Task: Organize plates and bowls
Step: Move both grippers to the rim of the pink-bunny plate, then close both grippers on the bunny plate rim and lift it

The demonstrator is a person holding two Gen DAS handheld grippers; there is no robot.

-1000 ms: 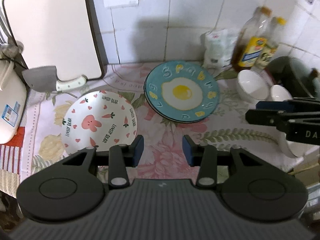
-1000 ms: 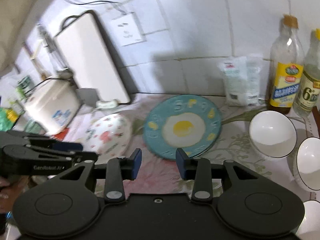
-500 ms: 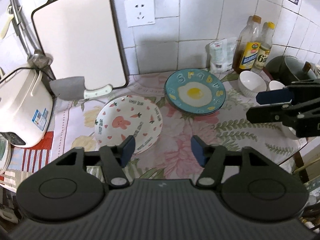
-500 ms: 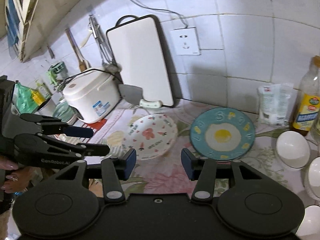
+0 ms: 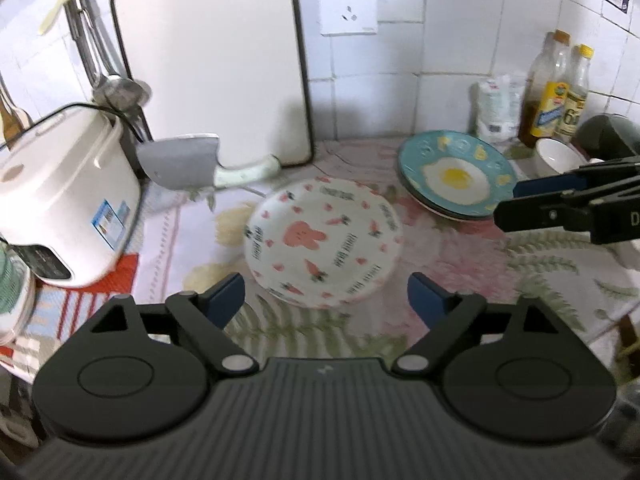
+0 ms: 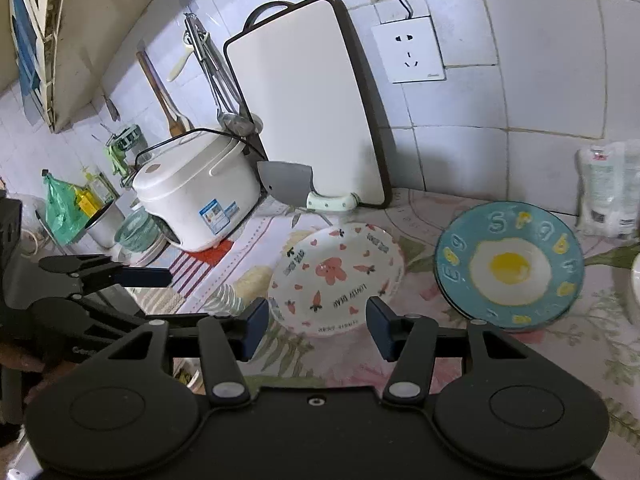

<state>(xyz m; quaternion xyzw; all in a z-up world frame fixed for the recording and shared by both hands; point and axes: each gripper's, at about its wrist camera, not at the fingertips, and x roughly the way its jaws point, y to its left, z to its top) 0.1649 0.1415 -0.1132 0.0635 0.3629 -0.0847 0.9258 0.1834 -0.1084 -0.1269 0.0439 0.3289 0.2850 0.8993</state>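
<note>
Left gripper [image 5: 322,296] has just been opening, wide and empty, short of the rabbit plate [image 5: 323,242] flat on the cloth; right gripper [image 6: 316,328] likewise, half-spread. Next, I reckon: catch its rim.

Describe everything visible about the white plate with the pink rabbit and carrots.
The rabbit plate is round, white and glossy, likely ceramic, printed with a pink rabbit, carrots, hearts and "LOVELY BEAR" lettering. It lies flat and face up on the floral cloth, beside the blue egg plate without touching it. It appears empty; no gripper touches it.
</note>
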